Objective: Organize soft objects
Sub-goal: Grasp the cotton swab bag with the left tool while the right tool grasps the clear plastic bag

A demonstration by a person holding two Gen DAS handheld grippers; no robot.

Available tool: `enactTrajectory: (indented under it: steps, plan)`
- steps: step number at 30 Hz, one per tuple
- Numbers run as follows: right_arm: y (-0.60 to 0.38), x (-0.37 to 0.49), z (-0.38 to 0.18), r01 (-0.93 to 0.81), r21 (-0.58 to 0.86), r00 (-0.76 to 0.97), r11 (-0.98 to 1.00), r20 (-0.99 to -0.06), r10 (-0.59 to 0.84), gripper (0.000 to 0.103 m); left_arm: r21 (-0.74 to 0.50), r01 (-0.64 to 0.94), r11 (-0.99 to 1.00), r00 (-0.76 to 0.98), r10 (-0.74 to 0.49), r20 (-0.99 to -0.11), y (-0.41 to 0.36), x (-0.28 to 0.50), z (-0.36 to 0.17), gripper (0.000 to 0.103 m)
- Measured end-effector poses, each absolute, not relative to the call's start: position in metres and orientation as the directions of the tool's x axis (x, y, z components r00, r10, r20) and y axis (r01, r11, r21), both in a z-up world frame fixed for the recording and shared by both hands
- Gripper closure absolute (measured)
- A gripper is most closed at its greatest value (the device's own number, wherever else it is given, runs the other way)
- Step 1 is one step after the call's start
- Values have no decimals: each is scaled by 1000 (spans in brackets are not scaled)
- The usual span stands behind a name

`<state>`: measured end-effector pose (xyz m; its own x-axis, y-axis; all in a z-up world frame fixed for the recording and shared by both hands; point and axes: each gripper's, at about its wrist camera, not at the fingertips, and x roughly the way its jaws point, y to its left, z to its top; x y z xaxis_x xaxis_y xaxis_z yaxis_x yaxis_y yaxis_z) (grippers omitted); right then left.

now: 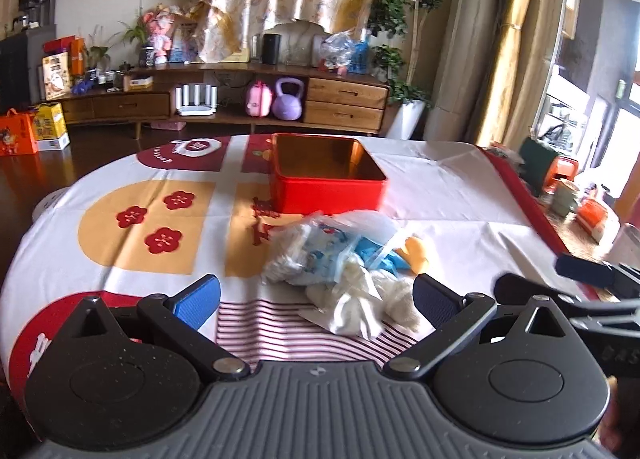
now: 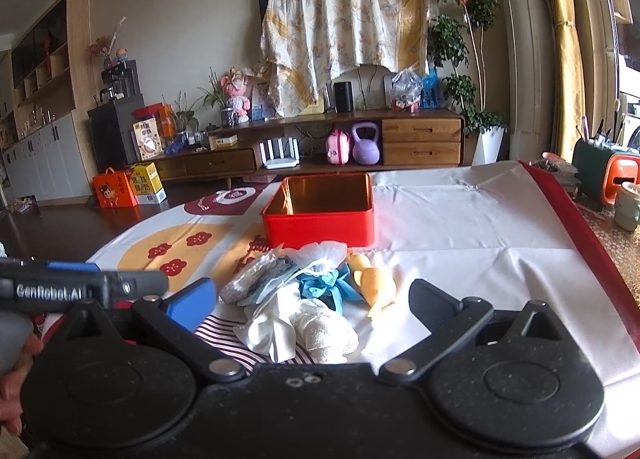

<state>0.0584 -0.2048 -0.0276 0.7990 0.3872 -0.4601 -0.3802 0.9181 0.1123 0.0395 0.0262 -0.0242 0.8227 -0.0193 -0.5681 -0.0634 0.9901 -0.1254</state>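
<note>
White gauzy cloth [image 2: 324, 333] heading the soft pile is lying limp and light near the bench's [image 2: 460, 227] front edge, inviting a mid-bundle pinch, while left gripper [image 1: 316, 301] and right gripper [image 2: 310, 301] are hovering with fingers apart.

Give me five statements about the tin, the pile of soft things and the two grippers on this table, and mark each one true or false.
1. The red tin stands open, with nothing seen inside. True.
2. The soft things already lie in the tin. False: they lie in a heap on the tablecloth, on the near side of the tin.
3. The left gripper is shut on a white cloth. False: its jaws stand wide apart, holding nothing.
4. The right gripper is open, with the heap just ahead of its fingers. True.
5. The yellow plush piece sits at the left edge of the heap. False: it is on the heap's right side, beside the blue piece.
</note>
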Motion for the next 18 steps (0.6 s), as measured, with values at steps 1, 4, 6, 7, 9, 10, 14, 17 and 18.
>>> enactTrajectory:
  steps: [1, 4, 6, 7, 9, 10, 14, 17, 18]
  plan:
    - [-205, 61, -29, -382, 108, 797, 918, -465, 386, 0, -120, -72, 990, 820, -10, -572, 28, 45, -26, 0]
    - [-202, 75, -32, -402, 88, 781, 911, -486, 392, 1, -116, -81, 990, 810, -2, -587, 33, 62, -32, 0]
    - [-201, 85, -35, -408, 81, 771, 909, -502, 391, 1, -107, -78, 991, 808, 0, -589, 35, 75, -36, 0]
    - [-200, 90, -36, -412, 80, 763, 907, -514, 392, 1, -97, -78, 992, 806, 5, -591, 35, 81, -38, 0]
    - [-198, 102, -36, -420, 78, 750, 904, -532, 394, 2, -88, -71, 994, 801, 4, -599, 37, 96, -43, 0]
    - [-197, 107, -36, -423, 76, 747, 903, -535, 395, 2, -88, -70, 994, 798, 3, -603, 38, 104, -45, 0]
    - [-194, 134, -36, -430, 85, 725, 899, -561, 400, 3, -69, -60, 996, 795, 6, -607, 41, 132, -53, 0]
    - [-191, 153, -37, -438, 82, 713, 895, -574, 401, 4, -63, -67, 996, 780, 13, -626, 47, 153, -61, 0]
    - [-186, 161, -38, -445, 73, 707, 892, -583, 400, 4, -65, -70, 995, 773, 13, -635, 50, 160, -65, 0]
